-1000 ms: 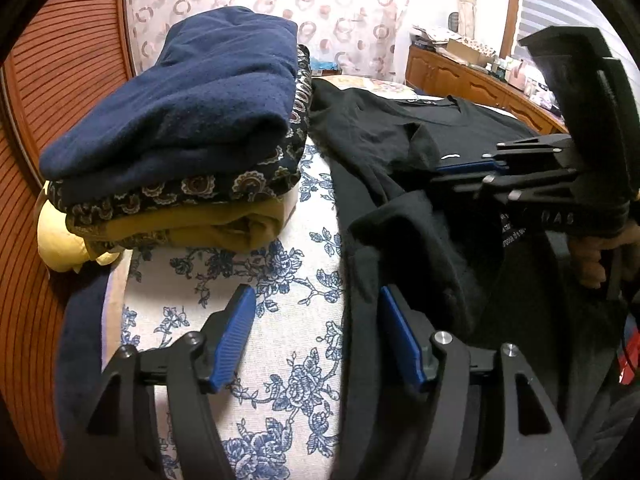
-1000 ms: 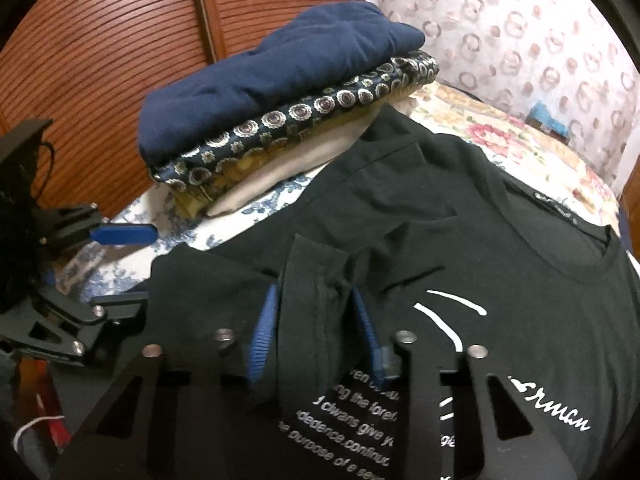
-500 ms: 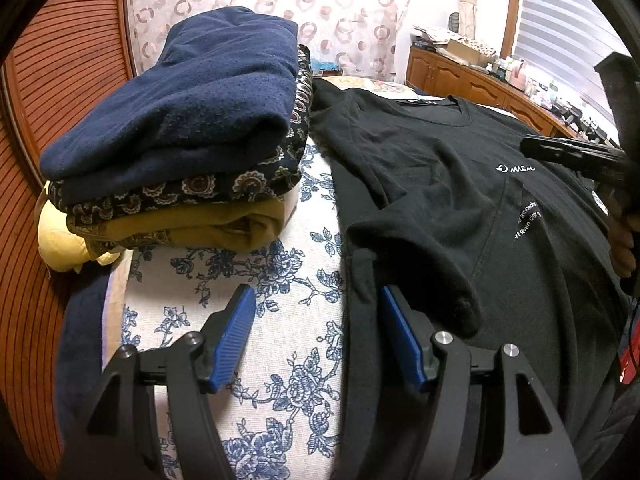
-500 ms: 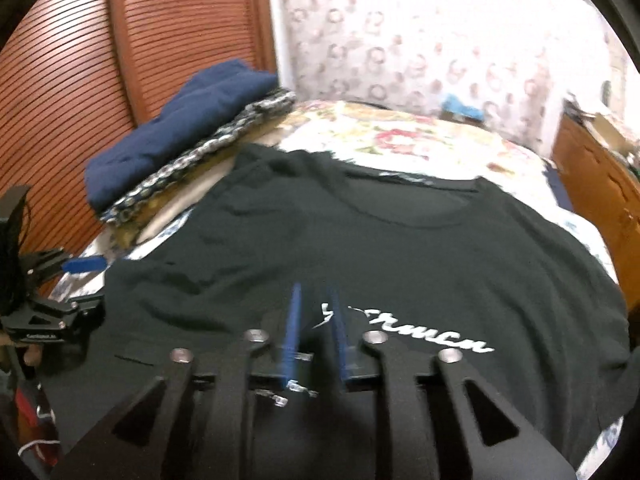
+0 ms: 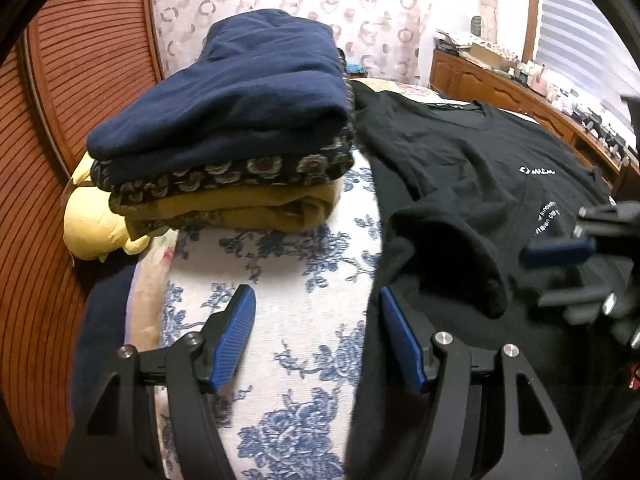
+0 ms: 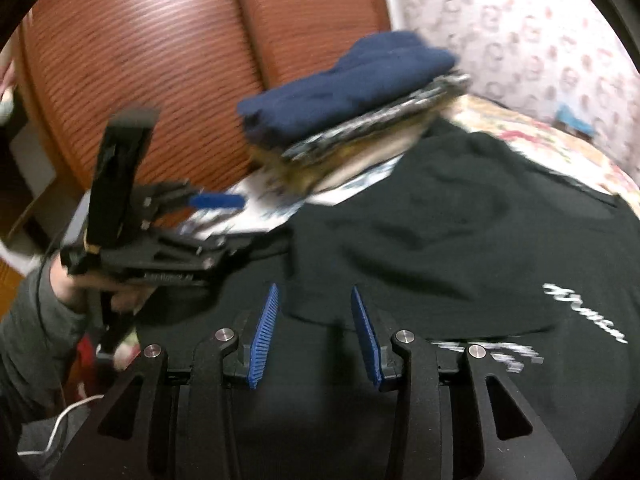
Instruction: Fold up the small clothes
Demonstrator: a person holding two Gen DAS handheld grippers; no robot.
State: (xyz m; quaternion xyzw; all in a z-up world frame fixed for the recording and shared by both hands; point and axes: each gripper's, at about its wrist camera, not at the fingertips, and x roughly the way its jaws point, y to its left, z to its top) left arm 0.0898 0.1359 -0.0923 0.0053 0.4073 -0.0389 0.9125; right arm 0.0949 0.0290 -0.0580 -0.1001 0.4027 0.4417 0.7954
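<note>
A black T-shirt (image 5: pixel 472 168) with white print lies spread on the floral bed cover (image 5: pixel 280 280); its left sleeve is folded in over the body (image 5: pixel 452 248). It also shows in the right wrist view (image 6: pixel 440 232). My left gripper (image 5: pixel 316 312) is open and empty, over the cover at the shirt's left edge. My right gripper (image 6: pixel 316 312) is open and empty, just above the shirt's lower front near the folded sleeve's edge. Each gripper shows in the other's view: the right one (image 5: pixel 560 264), the left one (image 6: pixel 208 216).
A stack of folded clothes (image 5: pixel 240 120), navy on top, patterned and mustard below, sits on the bed left of the shirt; it shows blurred in the right wrist view (image 6: pixel 352 92). A wooden slatted door (image 6: pixel 160 60) stands behind. A cluttered wooden dresser (image 5: pixel 520 80) is at the far right.
My right gripper let go of the sleeve, swung away, opened wide, and came back low over the shirt's front. The sleeve now lies folded in. My left gripper stayed open in place.
</note>
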